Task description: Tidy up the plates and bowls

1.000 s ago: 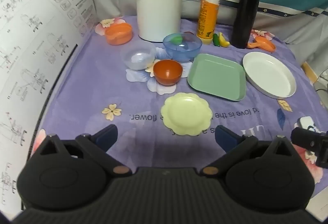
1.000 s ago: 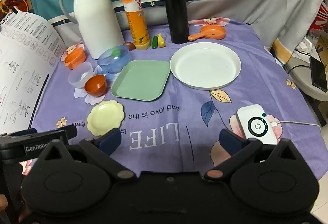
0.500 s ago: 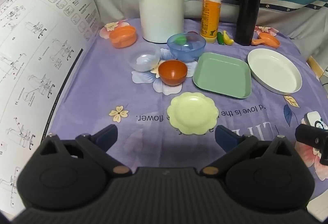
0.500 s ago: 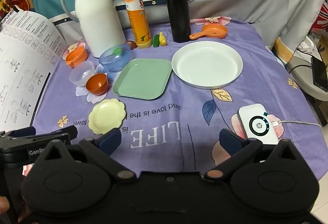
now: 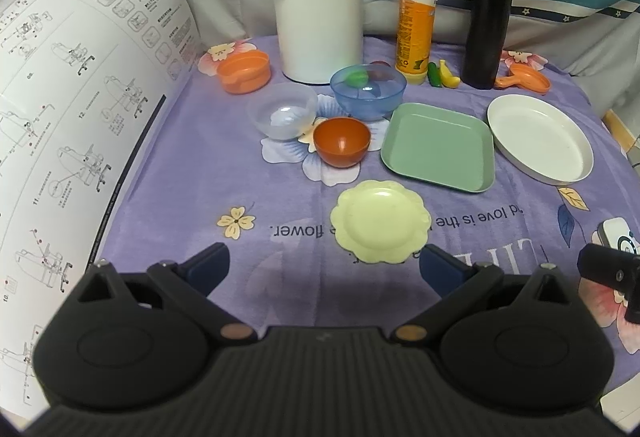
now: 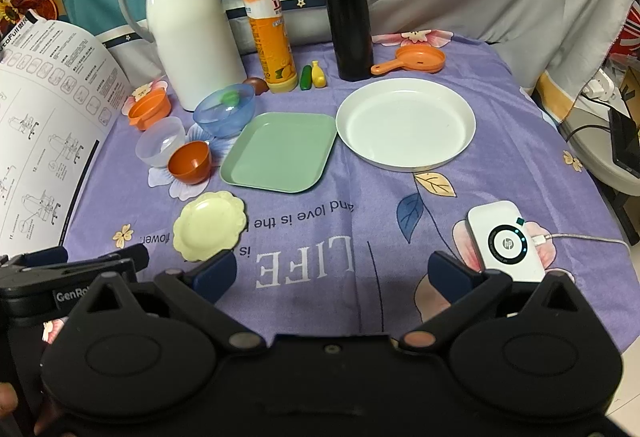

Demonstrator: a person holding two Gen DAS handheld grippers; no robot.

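Left wrist view puts your left gripper (image 5: 324, 263) low over the near edge of the purple tablecloth (image 5: 192, 173), jaws spread wide and holding nothing, with the scalloped yellow plate (image 5: 381, 221) just ahead and slightly right of centre, close to the right fingertip. That plate is round, so no long axis matters; what counts is that it lies flat, so you would likely need to come in low at its rim. Beyond it sit the red bowl (image 5: 341, 141), clear bowl (image 5: 283, 110) and blue bowl (image 5: 368, 91) in a tight cluster, with the green square plate (image 5: 438, 145) and white round plate (image 5: 540, 137) off to the right. Your right gripper (image 6: 332, 273) is likewise spread and empty, facing bare cloth, with the yellow plate (image 6: 210, 225) off to its left, so the left hand looks better placed for it. Only the right wrist view shows the white charger (image 6: 506, 243) whole, just beside its right fingertip, and the left tool from the side.
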